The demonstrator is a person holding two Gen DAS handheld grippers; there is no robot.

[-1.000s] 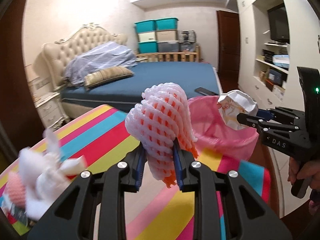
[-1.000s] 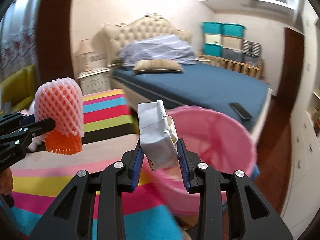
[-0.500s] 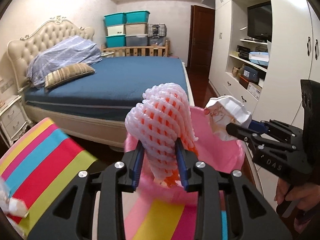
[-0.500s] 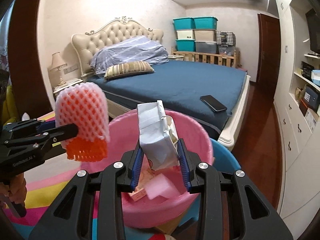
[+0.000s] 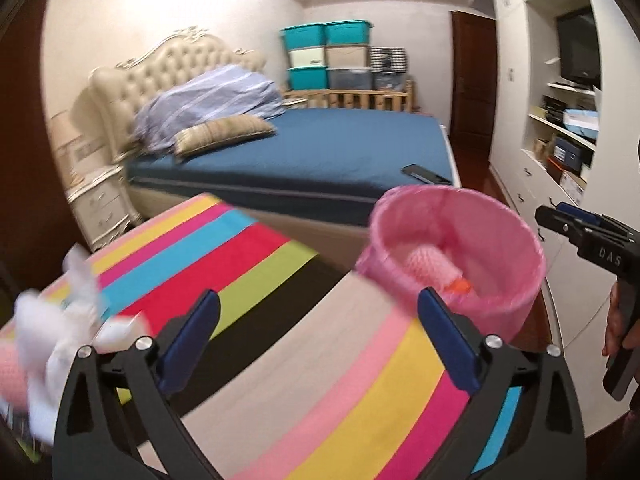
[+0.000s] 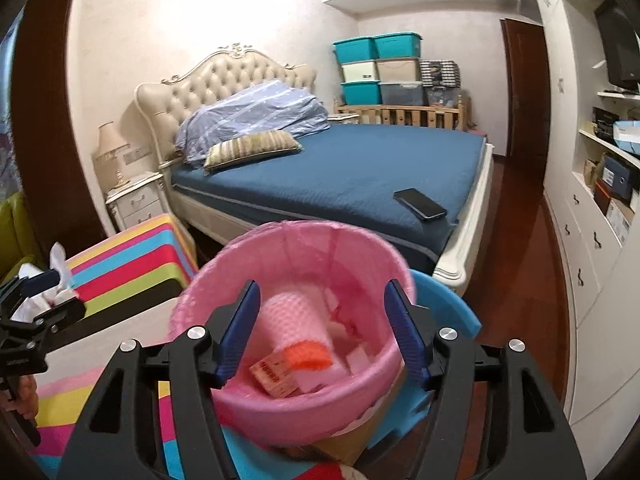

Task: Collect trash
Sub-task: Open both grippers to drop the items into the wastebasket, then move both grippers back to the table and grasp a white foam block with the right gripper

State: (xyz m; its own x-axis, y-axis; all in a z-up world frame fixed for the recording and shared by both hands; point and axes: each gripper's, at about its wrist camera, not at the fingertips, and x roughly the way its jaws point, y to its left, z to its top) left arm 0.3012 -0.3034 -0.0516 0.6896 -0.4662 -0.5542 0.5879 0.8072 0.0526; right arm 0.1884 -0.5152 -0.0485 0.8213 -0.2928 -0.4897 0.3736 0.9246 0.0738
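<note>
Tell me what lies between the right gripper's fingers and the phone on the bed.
In the right wrist view, the pink bin with the foam net inside lies between the opening, empty right gripper and the phone.

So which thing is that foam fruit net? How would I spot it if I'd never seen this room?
Find the big blue bed, then the pink-lined trash bin standing in front of its foot, beside the striped table. The foam fruit net lies inside it: a pale pink meshed sleeve with a bright orange end, unlike the flat paper scraps around it.
</note>
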